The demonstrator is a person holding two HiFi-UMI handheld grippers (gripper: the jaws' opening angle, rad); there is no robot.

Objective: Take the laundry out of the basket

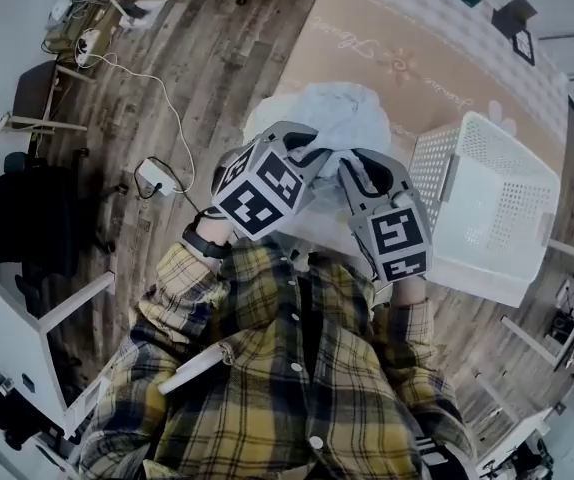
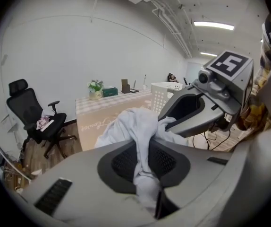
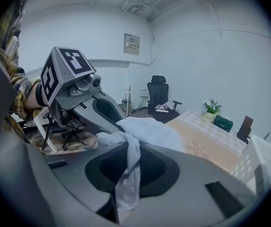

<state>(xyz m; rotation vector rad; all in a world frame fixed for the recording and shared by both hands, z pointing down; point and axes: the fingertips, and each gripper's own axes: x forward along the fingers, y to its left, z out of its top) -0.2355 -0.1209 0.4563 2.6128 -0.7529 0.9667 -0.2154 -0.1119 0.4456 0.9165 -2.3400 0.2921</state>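
Wood-plank floor point(image 1: 207, 58) surrounds a long table point(image 1: 417, 58) spread with a tan patterned cloth, and over its near end hangs the task's piece of laundry.

That piece, a pale garment point(image 1: 342, 113), is already clear of the white basket point(image 1: 487, 198) and hangs bunched in the air, just to the basket's left as the head view shows it. Both claws have it. The left claw point(image 2: 147, 178) is clamped on a twisted fold that runs up between its pads, and the right claw point(image 3: 123, 183) pinches another fold in the same way. Neither claw stands apart or empty.

The two claws sit close side by side, tips angled downward, so the stretch of cloth between them is short and slack. The bulk of the garment lies ahead of the tips, away from the person, billowing above the tablecloth. Neither hand is nearer, as they share the load evenly. The coming move likely turns on the bare table lying ahead of the claws and below them, which is a ready place to lay the garment down.

The basket sits at the table's near corner, on the person's right, and whether more laundry remains inside cannot be told. Farther off, a black office chair point(image 2: 36, 119) stands on the floor, a potted plant point(image 2: 96, 86) rests at the table's far end, and white cables point(image 1: 157, 108) trail across the planks.
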